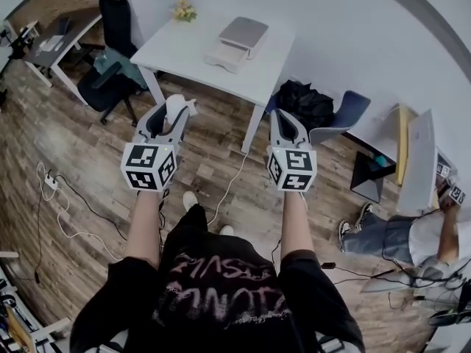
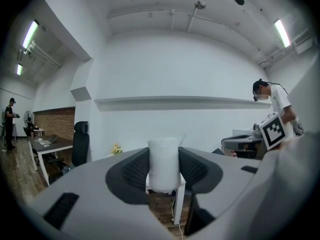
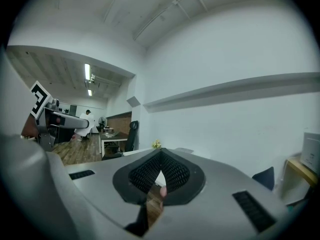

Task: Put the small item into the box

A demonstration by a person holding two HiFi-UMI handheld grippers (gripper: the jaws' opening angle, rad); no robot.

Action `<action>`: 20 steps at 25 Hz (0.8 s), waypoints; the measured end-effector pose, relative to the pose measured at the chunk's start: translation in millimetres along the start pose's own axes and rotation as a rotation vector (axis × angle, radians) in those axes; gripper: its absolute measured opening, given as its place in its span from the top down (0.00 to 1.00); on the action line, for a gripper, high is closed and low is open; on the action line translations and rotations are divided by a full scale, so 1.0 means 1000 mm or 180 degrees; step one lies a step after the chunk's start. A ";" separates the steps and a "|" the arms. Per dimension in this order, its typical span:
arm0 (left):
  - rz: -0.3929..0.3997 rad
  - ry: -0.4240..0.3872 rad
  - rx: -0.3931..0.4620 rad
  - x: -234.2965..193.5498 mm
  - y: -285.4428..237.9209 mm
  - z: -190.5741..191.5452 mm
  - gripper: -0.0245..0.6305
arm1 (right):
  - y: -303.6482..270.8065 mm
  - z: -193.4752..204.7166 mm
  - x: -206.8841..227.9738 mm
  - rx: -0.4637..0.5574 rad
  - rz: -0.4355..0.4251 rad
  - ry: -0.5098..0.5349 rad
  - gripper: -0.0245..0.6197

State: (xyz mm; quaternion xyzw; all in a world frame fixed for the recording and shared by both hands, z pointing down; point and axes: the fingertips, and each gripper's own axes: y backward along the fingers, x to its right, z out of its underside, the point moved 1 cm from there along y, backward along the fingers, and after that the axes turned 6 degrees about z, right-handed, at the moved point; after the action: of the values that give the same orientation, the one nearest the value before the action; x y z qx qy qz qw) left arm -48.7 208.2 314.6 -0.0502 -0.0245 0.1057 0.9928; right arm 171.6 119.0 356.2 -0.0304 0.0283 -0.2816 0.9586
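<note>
My left gripper is shut on the small white item, a soft, foam-like roll. In the left gripper view the small white item stands upright between the two dark ribbed pads. My right gripper is held level with it to the right, over the wooden floor; in the right gripper view its jaws meet at the tips with nothing held. The grey box sits on the white table ahead of both grippers, about a step away.
A small bunch of yellow flowers stands at the table's far left. A black office chair is left of the table, a black bag and blue chair to its right. Cables lie on the floor. Another person works at right.
</note>
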 end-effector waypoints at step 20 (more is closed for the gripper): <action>0.0238 0.0033 -0.0030 -0.151 -0.129 0.004 0.69 | -0.177 -0.008 -0.016 -0.0055 0.0277 0.0024 0.95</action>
State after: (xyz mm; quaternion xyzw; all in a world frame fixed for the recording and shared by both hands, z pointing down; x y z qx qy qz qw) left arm -169.2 51.3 325.9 -0.0563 -0.0179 0.1424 0.9881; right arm 62.6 -21.8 362.0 -0.0363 0.0357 -0.2396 0.9695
